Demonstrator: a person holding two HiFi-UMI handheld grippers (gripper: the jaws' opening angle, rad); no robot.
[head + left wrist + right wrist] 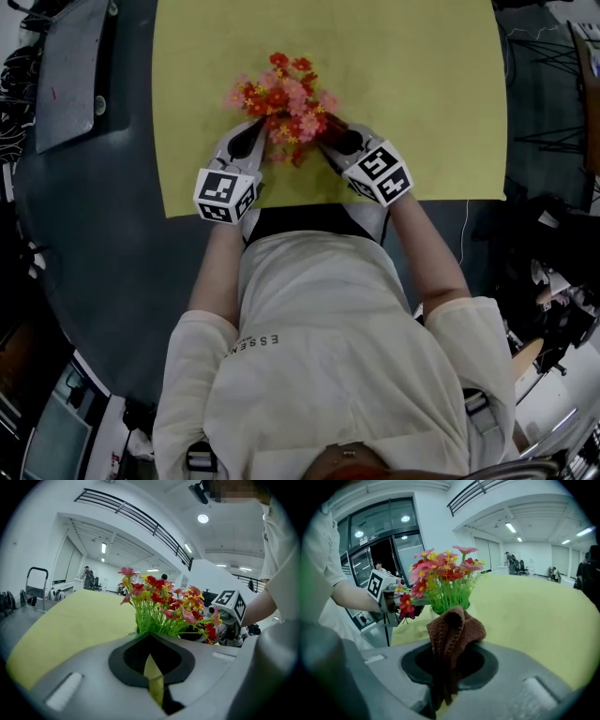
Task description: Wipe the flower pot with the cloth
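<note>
A bunch of red, pink and yellow artificial flowers (281,98) stands near the front edge of a yellow-green mat (422,94). From the head view the blooms hide the pot. In the right gripper view, part of the pale pot (434,613) shows under the green stems. My right gripper (447,644) is shut on a brown knitted cloth (454,627), which bunches up just in front of the pot. My left gripper (150,639) is shut, its tips at the pot's left side under the flowers (164,604). Whether it touches the pot is hidden. Both grippers flank the flowers: left (258,127), right (326,127).
The mat lies on a dark round table (103,234). A grey flat panel (70,66) rests at the table's far left. Cables and equipment stand beyond the table on the right. My torso is close to the front edge.
</note>
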